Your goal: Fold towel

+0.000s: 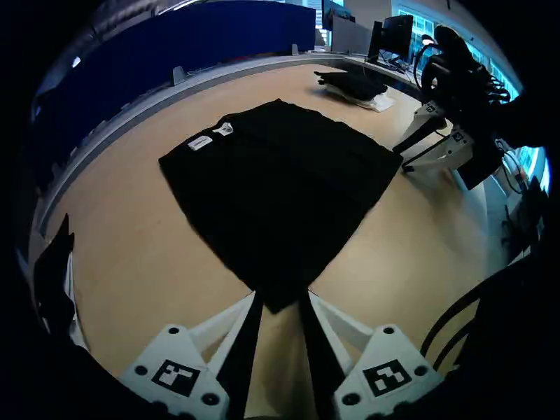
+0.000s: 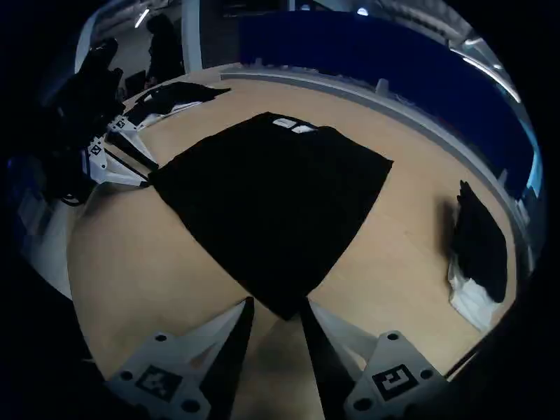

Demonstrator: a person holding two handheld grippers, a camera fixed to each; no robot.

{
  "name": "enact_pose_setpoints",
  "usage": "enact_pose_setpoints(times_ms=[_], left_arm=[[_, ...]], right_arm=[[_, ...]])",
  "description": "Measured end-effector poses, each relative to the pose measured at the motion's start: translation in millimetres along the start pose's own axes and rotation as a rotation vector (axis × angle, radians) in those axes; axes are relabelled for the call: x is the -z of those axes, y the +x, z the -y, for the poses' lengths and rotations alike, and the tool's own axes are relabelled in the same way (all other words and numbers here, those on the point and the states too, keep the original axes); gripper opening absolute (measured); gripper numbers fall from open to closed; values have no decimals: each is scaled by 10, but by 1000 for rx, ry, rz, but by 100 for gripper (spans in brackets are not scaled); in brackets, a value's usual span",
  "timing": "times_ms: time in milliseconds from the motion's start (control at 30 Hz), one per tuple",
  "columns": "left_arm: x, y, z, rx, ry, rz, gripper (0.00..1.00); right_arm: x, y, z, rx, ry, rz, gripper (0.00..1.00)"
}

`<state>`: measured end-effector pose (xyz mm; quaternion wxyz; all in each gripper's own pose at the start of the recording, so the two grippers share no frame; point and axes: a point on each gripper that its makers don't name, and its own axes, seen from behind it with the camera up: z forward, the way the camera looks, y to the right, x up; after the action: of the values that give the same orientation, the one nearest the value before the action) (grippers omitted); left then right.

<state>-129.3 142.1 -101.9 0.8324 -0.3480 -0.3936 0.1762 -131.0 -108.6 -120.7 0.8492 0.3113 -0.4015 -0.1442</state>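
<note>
Left gripper view: the left gripper is hovering with its fingers narrowly parted, flanking the near corner of a black towel that is lying spread flat on the wooden counter. The right gripper is meeting the towel's far corner.

Right gripper view: the right gripper is bracketing its own corner of the towel, fingers likewise slightly apart, while the left gripper is touching the opposite corner.
</note>
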Motion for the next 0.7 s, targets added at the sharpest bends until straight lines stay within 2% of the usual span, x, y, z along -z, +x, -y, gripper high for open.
enact_pose_setpoints(times_ms=[133,533,700], left_arm=[[-5,-3,8,1,1,1,36],[-2,-23,37,-16,6,14,23],[6,-35,57,-14,16,20,20]], right_arm=[[7,-4,-30,-5,-9,1,29],[42,-25,-74,-4,-30,16,22],[66,-36,-112,-16,-41,16,20]])
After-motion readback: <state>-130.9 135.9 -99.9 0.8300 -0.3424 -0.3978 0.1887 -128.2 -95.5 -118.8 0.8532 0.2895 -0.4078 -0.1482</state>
